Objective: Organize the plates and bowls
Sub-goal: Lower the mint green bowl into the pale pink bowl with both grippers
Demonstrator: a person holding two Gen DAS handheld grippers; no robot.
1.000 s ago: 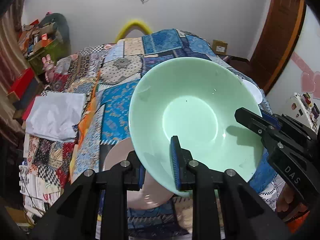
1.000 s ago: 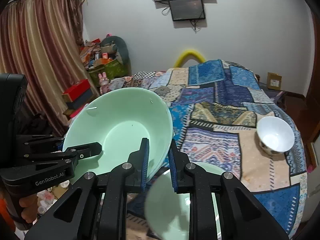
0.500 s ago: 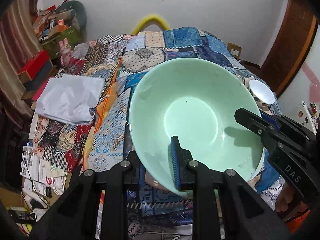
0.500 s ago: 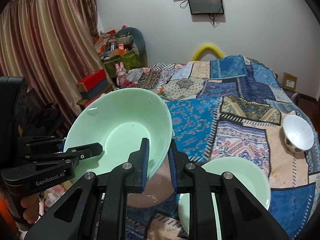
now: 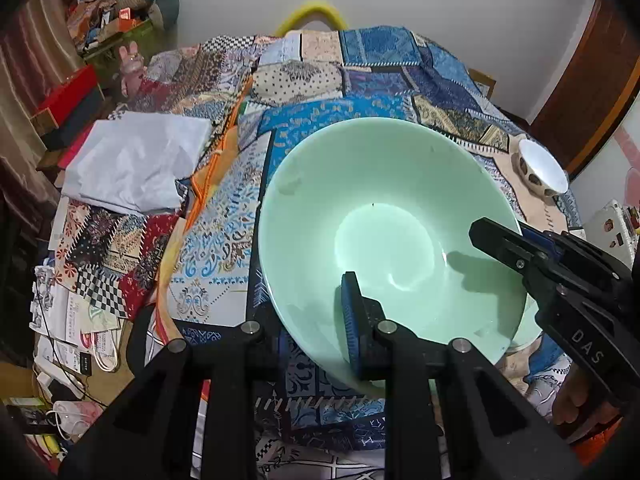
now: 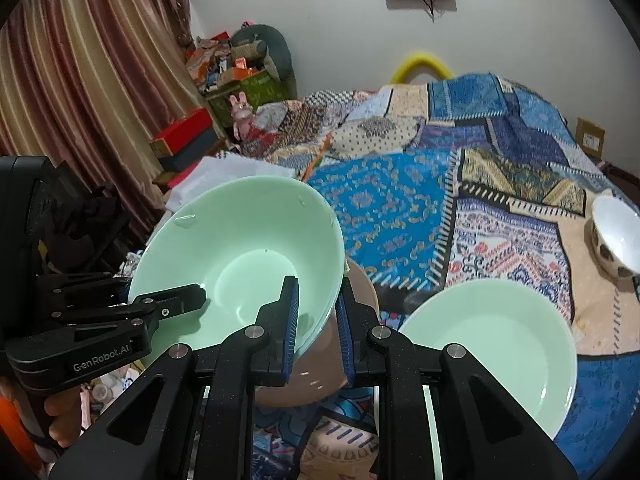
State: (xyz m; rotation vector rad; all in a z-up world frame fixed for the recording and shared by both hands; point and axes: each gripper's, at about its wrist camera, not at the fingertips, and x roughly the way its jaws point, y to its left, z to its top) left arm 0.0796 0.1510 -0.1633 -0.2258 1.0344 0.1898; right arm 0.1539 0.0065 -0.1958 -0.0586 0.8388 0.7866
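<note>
Both tongs [image 5: 316, 320] [image 6: 316, 324] pinch glossy round mint bowl [image 5: 384, 232] rim.

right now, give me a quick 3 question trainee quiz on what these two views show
1. True or false: both hand-held grippers clamp the rim of the same green bowl.
2. Which dish lies flat on the quilt next to the held bowl? A) green plate B) red tray C) glass cup
3. Fill in: the small white bowl stands ____ the green plate.

Key:
1. True. The left hand-held gripper and the right hand-held gripper each pinch the rim.
2. A
3. Apart from, farther back on the quilt.
</note>
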